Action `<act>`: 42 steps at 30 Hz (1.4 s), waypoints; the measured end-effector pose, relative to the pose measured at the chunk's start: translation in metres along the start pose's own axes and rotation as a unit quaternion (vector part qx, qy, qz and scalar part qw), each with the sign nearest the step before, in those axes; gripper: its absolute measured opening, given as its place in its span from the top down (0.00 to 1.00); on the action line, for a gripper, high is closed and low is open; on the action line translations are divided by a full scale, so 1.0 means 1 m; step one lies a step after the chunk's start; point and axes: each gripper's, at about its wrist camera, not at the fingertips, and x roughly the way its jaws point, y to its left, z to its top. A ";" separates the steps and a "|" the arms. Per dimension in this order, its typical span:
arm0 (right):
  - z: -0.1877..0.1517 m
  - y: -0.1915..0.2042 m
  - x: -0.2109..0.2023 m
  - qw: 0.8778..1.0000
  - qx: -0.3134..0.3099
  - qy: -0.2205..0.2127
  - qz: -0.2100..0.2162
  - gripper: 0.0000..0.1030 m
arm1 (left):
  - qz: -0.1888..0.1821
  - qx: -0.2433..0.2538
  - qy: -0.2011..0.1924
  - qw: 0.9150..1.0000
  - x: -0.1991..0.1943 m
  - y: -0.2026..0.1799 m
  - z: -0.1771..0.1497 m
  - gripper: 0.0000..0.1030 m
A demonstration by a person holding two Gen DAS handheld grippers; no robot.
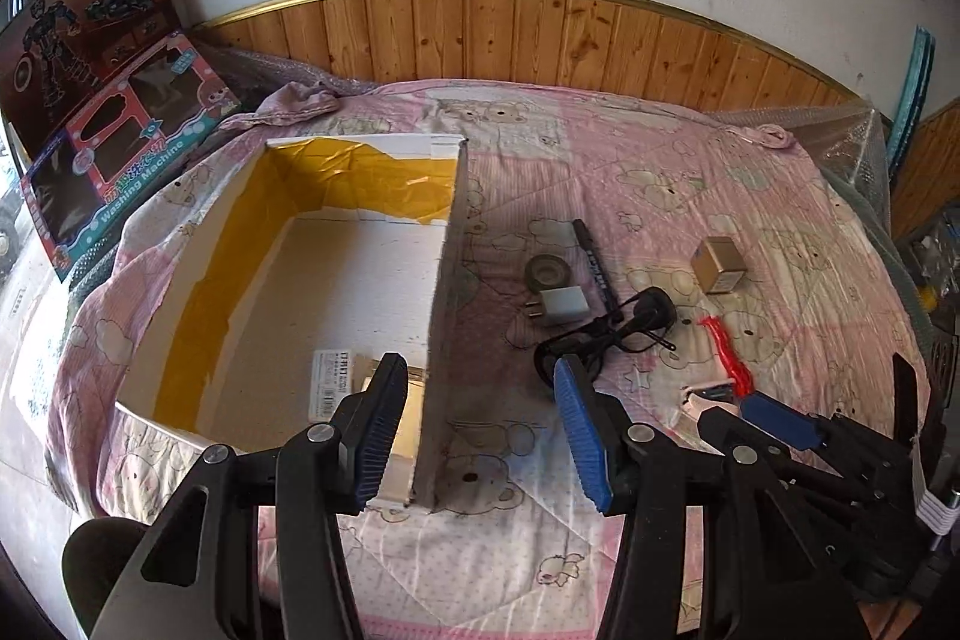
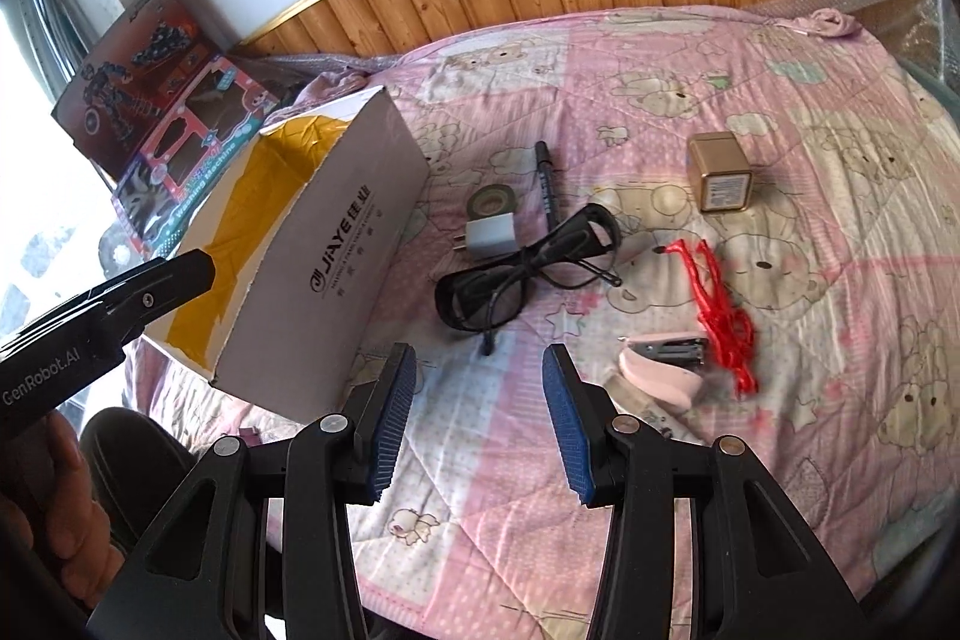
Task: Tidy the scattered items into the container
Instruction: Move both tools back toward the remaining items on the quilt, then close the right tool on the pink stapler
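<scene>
An open white cardboard box point(image 1: 336, 268) lined with yellow tape stands on the left of the pink quilt. My left gripper point(image 1: 480, 430) is open, its fingers astride the box's right wall at the near corner. To the right of the box lie a tape roll point(image 2: 493, 202), a white charger point(image 2: 492, 235), a black marker point(image 2: 546, 184), black glasses point(image 2: 528, 274), a gold cube box point(image 2: 723, 181), red string point(image 2: 720, 304) and a pink stapler point(image 2: 666, 364). My right gripper point(image 2: 480, 424) hovers open and empty just in front of the glasses, left of the stapler.
Toy boxes point(image 1: 108, 130) lean against the wall at the left. Wood panelling point(image 1: 510, 34) runs behind the bed. Bubble wrap point(image 1: 858, 142) covers the right edge. A printed label point(image 1: 330, 382) lies on the box floor. A hand point(image 2: 54, 508) holds the left gripper point(image 2: 150, 298).
</scene>
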 end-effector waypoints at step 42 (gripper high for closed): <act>-0.014 -0.114 0.091 0.981 0.164 0.105 0.011 0.75 | -0.130 -0.001 0.133 0.983 0.116 -0.067 -0.053 0.49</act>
